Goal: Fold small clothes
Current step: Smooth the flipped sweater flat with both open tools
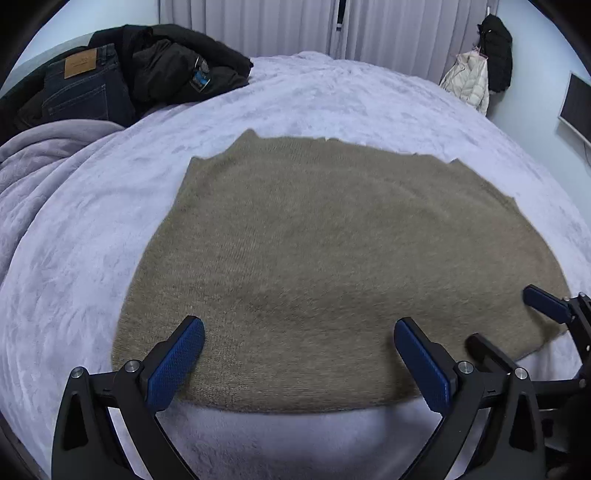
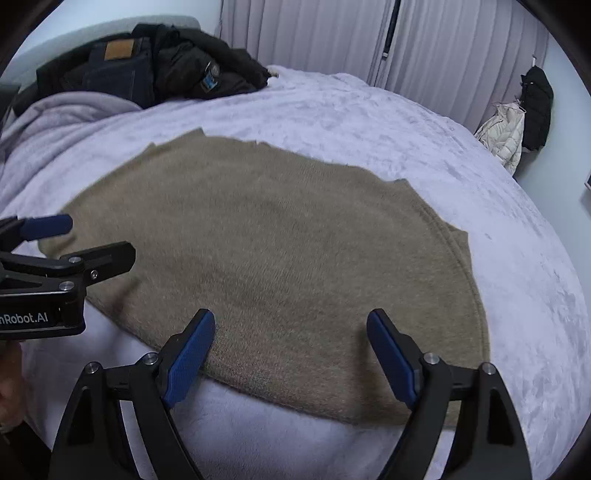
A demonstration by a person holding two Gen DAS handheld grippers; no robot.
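Your tan knit garment [image 1: 332, 266] lies spread flat on the bed, fuzzy and ribless in the middle, with a finished band along its right edge and small notched corners on the far side. Your left gripper [image 1: 299, 350] sits over the near hem with its blue pads wide apart, holding nothing. Your right gripper [image 2: 291, 343] hovers over the near right part of the garment, its jaws likewise spread and free of cloth. The bed is covered by a pale lavender plush blanket [image 1: 332, 96]. At its far left corner you have a pile of dark clothes [image 1: 155, 66] with jeans [image 1: 85, 88] on top. Pleated curtains [image 1: 277, 26] hang behind, and jackets [image 1: 480, 70] hang at the right wall.
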